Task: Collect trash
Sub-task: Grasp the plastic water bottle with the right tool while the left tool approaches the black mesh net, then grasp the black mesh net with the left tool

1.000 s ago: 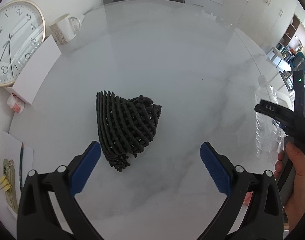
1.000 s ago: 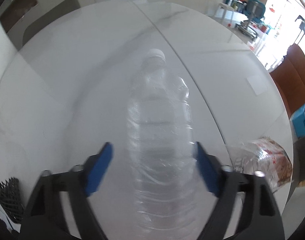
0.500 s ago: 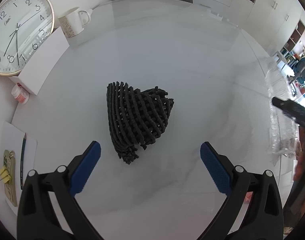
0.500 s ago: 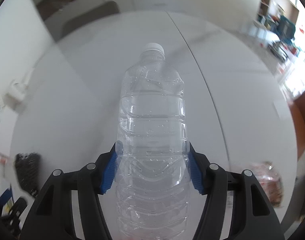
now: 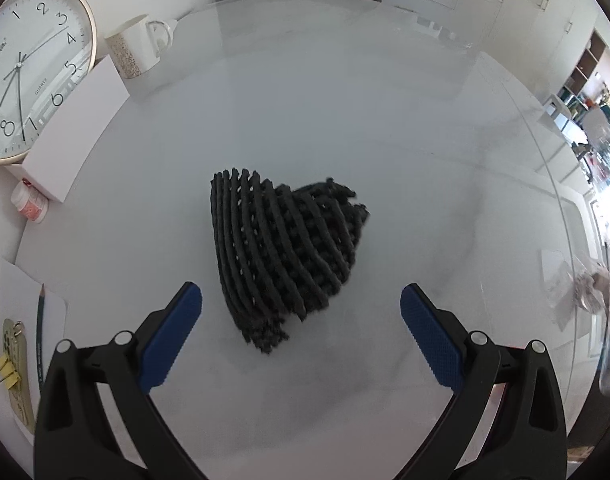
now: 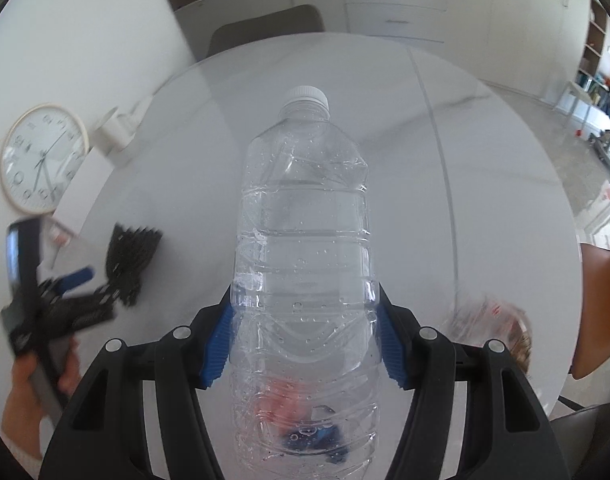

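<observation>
A clear empty plastic bottle [image 6: 303, 248] with a white cap fills the right wrist view. My right gripper [image 6: 303, 344] is shut on its lower body and holds it above the white table [image 6: 485, 184]. A black foam net [image 5: 283, 252] lies crumpled on the table in the left wrist view, just ahead of my left gripper [image 5: 301, 332], which is open and empty, its blue pads either side of the net's near end. The net [image 6: 131, 258] and my left gripper [image 6: 87, 284] also show blurred at the left of the right wrist view.
A wall clock [image 5: 23, 72], a white mug [image 5: 135, 50], a white box [image 5: 75, 140] and a small jar [image 5: 29, 204] stand at the table's left edge. Paper, a pencil and clips [image 5: 15, 348] lie near left. A crumpled plastic wrapper [image 6: 489, 328] lies at the right.
My right gripper closed on the bottle and lifted it off the table, swinging left. My left gripper moved closer to the black net and stayed open.
</observation>
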`<state>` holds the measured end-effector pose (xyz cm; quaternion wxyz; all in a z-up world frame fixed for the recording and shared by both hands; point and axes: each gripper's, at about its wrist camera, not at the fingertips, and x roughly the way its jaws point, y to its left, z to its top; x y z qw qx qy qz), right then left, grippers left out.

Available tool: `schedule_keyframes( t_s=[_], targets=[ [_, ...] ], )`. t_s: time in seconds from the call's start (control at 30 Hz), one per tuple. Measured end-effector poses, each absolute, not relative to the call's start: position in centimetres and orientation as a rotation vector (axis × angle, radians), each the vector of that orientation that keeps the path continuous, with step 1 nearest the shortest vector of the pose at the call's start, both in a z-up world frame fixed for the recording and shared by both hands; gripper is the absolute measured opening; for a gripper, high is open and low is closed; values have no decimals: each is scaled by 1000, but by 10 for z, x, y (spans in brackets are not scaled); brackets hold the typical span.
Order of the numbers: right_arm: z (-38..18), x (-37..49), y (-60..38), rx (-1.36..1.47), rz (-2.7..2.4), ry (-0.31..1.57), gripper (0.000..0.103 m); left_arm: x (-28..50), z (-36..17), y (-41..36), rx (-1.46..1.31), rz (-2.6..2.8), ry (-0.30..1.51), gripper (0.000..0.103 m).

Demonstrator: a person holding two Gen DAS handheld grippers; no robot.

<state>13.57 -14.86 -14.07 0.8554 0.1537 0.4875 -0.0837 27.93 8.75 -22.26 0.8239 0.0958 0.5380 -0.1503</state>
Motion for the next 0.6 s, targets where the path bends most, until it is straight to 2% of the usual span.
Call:
schedule_keyframes(
  t_s=[0.13,0.2,0.27,0.3,0.33,0.43,0.6],
  targets=[
    [-142,141,-136,335,-126,1018,63,297,-231,82,209,-296,1141,95],
    [-143,145,-133,335,-103,1013,63,307,-237,79,216,-282,1153,88],
    [-144,150,-128,331,-79,1016,63,313,-241,78,233,-271,1171,56],
    [-145,151,-127,333,-73,1017,63,317,-244,77,232,-270,1186,49],
    [-146,153,-126,333,-67,1021,63,317,-245,77,223,-277,1191,37],
    [-148,157,-123,330,-50,1032,63,316,-243,79,214,-281,1177,30],
    [-143,155,-119,322,-28,1027,63,298,-225,83,186,-318,1165,28]
  ],
)
